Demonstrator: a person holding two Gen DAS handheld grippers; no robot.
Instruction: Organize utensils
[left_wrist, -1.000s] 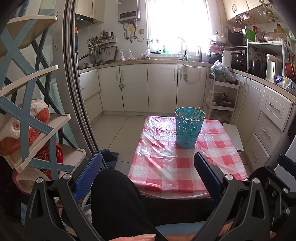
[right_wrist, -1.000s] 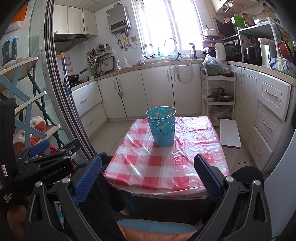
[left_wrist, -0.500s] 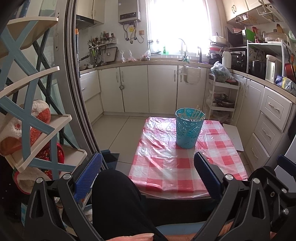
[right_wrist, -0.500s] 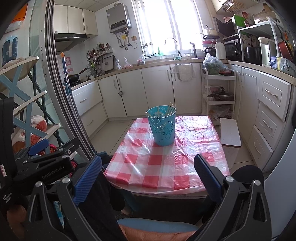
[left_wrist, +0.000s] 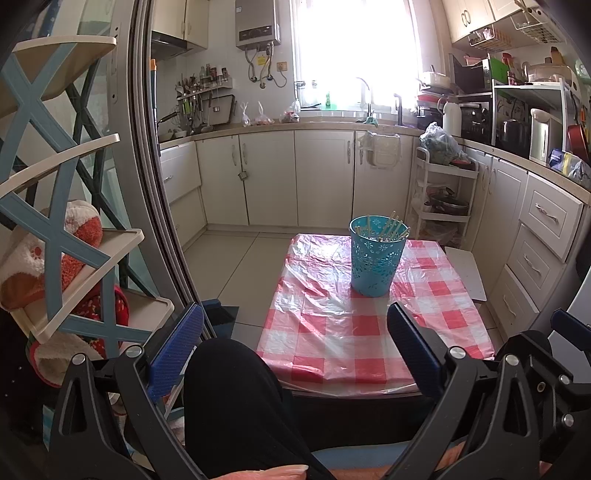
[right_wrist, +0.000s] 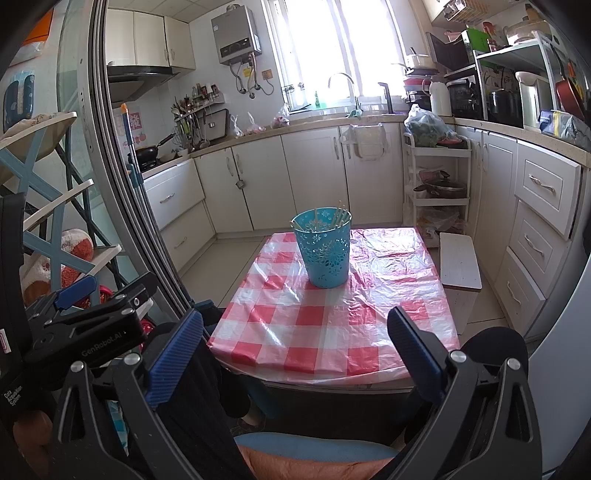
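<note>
- Turquoise holder (left_wrist: 375, 256): perforated cup, upright on the table (left_wrist: 369, 332), toward the far end, nearer the far-left corner in the right wrist view. Rest of the checked cloth looks bare.
- Chopsticks (left_wrist: 393, 229): pale sticks already inside, leaning against the holder's right rim, tips above it. No loose utensils visible on the cloth.
- Left gripper (left_wrist: 295, 343): fingers spread wide, nothing between them; held low off the near edge, above a dark-clad knee (left_wrist: 236, 398).
- Right gripper (right_wrist: 295, 343): likewise wide and empty, off the near edge, well apart from the holder.
- Judgement: collecting looks largely done; both tools seem at rest or between steps.
- If anything remains: bring one gripper in from above the rim, and steady the light holder with the other so it doesn't tip or slide on the slick plastic.
</note>
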